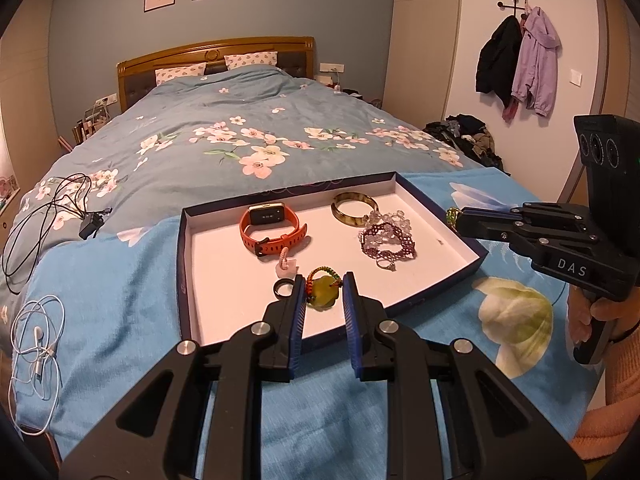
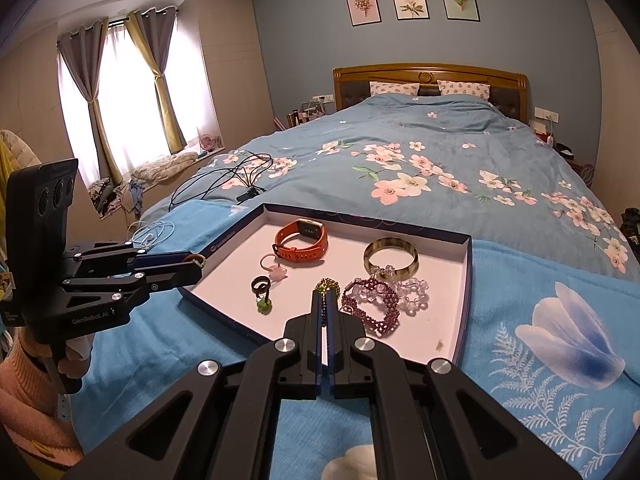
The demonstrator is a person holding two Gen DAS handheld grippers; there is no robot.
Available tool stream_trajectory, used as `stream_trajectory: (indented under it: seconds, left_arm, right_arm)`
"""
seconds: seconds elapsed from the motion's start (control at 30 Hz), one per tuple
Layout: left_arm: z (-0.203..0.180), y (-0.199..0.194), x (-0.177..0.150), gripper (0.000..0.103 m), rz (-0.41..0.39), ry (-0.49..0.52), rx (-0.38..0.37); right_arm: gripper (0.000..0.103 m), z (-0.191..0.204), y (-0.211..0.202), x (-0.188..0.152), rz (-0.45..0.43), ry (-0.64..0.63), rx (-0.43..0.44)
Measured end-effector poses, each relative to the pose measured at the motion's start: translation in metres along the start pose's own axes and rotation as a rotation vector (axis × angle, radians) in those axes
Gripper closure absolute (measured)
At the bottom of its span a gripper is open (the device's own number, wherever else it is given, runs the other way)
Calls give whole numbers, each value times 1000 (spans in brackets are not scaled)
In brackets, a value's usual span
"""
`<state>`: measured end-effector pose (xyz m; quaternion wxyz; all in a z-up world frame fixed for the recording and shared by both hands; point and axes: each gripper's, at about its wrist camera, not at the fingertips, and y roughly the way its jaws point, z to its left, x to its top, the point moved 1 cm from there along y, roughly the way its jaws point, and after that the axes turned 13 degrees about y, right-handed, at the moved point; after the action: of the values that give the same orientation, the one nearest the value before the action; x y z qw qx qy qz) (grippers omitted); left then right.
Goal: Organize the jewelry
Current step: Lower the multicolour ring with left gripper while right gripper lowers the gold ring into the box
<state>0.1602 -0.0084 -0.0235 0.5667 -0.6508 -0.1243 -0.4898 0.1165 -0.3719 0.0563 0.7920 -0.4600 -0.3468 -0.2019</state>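
Left wrist view is showing the left gripper (image 1: 324, 286) grasping a green pendant (image 1: 322, 294) over the tray (image 1: 440, 254) at the bed's foot edge; right wrist view is revealing the right gripper (image 2: 325, 300) clenched on a beaded chain (image 2: 329, 285).

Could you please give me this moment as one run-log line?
left gripper: shut on green pendant | right gripper: shut on bead chain | tray: watch, bangle, bracelets, ring inside

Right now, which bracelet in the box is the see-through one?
The clear bead bracelet, made of glassy see-through beads. It lies between the dark purple beaded bracelet and the smooth brown-and-cream bangle, which are both solid coloured.
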Motion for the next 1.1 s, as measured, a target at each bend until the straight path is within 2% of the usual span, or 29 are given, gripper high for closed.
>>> stream_trajectory:
  seconds: [1.1]
  left_arm:
    - [14, 36, 8, 84, 35, -18, 29]
  right_arm:
    - [102, -9, 23, 7, 24, 4, -28]
